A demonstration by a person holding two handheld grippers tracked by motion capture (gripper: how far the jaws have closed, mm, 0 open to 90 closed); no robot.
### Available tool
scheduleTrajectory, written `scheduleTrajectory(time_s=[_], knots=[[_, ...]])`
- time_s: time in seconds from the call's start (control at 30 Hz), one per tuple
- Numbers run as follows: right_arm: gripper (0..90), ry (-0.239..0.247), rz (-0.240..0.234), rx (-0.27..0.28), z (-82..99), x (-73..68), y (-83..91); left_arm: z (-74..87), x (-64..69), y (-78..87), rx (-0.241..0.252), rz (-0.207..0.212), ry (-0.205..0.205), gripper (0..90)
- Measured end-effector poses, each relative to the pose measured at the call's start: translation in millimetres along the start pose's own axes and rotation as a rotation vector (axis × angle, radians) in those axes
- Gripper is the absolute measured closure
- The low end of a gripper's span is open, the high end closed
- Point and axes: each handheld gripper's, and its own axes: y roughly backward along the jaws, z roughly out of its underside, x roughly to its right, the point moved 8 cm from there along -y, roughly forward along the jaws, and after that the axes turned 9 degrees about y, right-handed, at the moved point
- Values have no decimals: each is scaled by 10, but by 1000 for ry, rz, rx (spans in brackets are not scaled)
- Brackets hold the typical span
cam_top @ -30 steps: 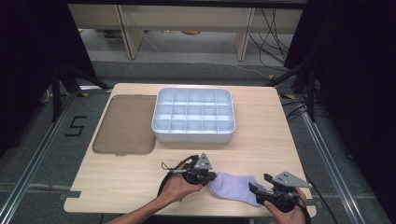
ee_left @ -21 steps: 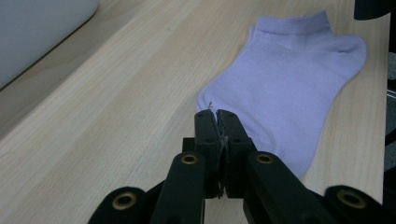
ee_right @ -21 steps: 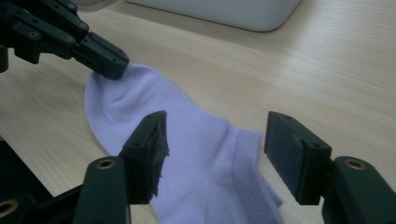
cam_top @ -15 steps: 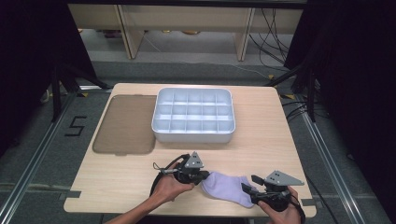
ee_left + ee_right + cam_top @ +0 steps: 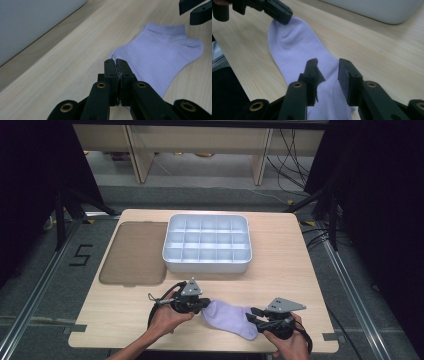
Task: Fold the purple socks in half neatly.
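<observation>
- Your left gripper (image 5: 116, 65) has its 2 jaws pressed together on the toe end of the sock (image 5: 160, 53), with a sliver of fabric caught between them. That pinch looks meant to anchor one end so the sock lies stretched flat.
- Your right gripper (image 5: 329, 72) sits over the cuff end with its jaws apart, 1 on each side of the fabric and not yet pressing it. From here it looks ready to close on that end.
- The sock (image 5: 231, 318) lies flat on the table (image 5: 290, 270), near your edge, running between the 2 grippers: left gripper (image 5: 196, 303) at one end, right gripper (image 5: 260, 317) at the other.
- Farther back, the white tray (image 5: 207, 245) with its grid of compartments stands well apart from the sock. None of the compartments shows anything inside.
- Just beside the tray, to its left, a flat brown lid (image 5: 134, 252) lies on the table, presumably set aside to leave the tray open.
</observation>
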Motion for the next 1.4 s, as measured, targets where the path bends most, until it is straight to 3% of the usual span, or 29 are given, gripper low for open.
scheduleTrajectory(time_s=[0.03, 0.2, 0.3, 0.33, 0.37, 0.4, 0.47, 0.57, 0.6, 0.67, 0.8, 0.83, 0.93, 1.13, 1.33, 1.4], knots=[[735, 40, 3, 10, -24, 21, -33, 13, -39, 36, -14, -15, -16, 874], [808, 98, -60, -30, -125, -89, -275, 86, -118, 196, 3, -20, 17, 874], [843, 118, -91, -53, -172, -130, -416, 106, -153, 246, -6, -26, 5, 874], [851, 124, -99, -63, -197, -143, -471, 112, -156, 286, 10, -22, 32, 875], [860, 127, -103, -60, -220, -148, -521, 121, -164, 305, 4, -26, 33, 874], [866, 131, -111, -61, -236, -152, -553, 126, -172, 330, -2, -20, 14, 874], [876, 138, -122, -77, -264, -159, -636, 133, -165, 353, 1, -21, 18, 874], [883, 154, -122, -103, -273, -159, -719, 127, -154, 369, 8, -18, 21, 874], [887, 159, -124, -109, -279, -173, -816, 119, -144, 391, 9, -15, 18, 874], [887, 169, -130, -135, -268, -172, -833, 108, -126, 387, 23, -10, 39, 874], [899, 179, -149, -168, -264, -213, -958, 76, -65, 409, 28, 8, 30, 874], [899, 192, -143, -158, -276, -205, -987, 62, -44, 419, 27, 6, 17, 874], [900, 166, -177, -158, -322, -262, -1049, 16, 19, 440, 38, 25, 8, 874], [900, 169, -209, -146, -382, -308, -1144, -56, 59, 443, 58, 48, 13, 875], [889, 171, -217, -138, -417, -303, -1128, -58, 35, 425, 52, 42, 18, 875], [888, 181, -205, -122, -442, -269, -1058, -57, 39, 423, 57, 49, 40, 875]])
